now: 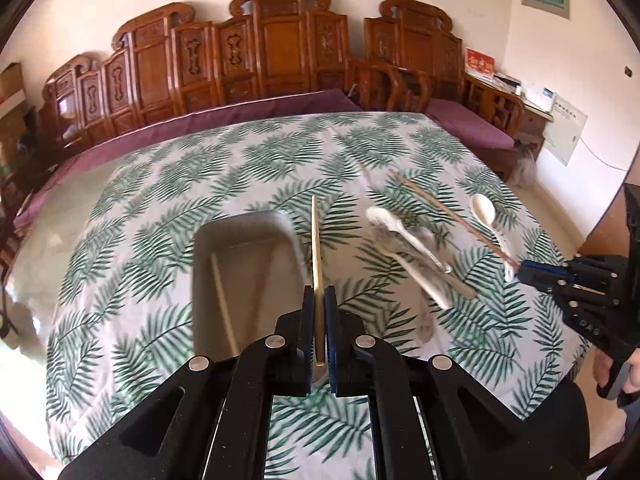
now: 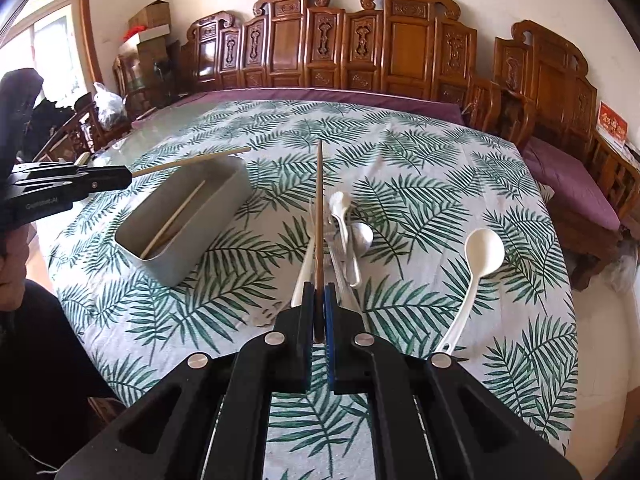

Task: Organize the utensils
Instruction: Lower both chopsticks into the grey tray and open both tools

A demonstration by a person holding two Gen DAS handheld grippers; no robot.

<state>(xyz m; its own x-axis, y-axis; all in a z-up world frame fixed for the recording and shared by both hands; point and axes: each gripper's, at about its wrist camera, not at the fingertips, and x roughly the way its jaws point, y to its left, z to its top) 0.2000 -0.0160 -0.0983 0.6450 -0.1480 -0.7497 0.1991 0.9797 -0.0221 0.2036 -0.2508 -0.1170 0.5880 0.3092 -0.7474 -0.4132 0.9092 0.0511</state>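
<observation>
Carved wooden seating [image 2: 400,44] with purple cushions lines the wall behind a worktop [image 2: 460,184] covered by a white cloth printed with green fern leaves.

On the cloth, toward the person's left, sits a grey rectangular container [image 2: 188,220]. Inside it lie two chopsticks [image 1: 224,312], one pale and one darker, leaning lengthwise along the bottom.

The left gripper [image 1: 319,300] has its fingers closed on a pale chopstick [image 1: 316,236]. In the left wrist view the stick points straight ahead, beside the container's right wall. In the right wrist view the same stick [image 2: 192,160] is held in the air over the container's far rim.

The right gripper [image 2: 319,296] has its fingers closed on a dark brown chopstick [image 2: 319,216], which points forward above a small pile of cutlery. In the left wrist view this stick [image 1: 452,216] runs diagonally away from the gripper [image 1: 524,272], crossing in front of a white ladle.

The pile lies on the cloth to the right of the container. It holds a white plastic spoon [image 1: 404,248], metal spoons [image 2: 358,240] and what looks like a fork; the pieces overlap and are somewhat blurred, so their exact count is unclear.

A white ladle [image 2: 476,268] rests alone on the cloth to the right of the pile, bowl pointing away, handle toward the person.
</observation>
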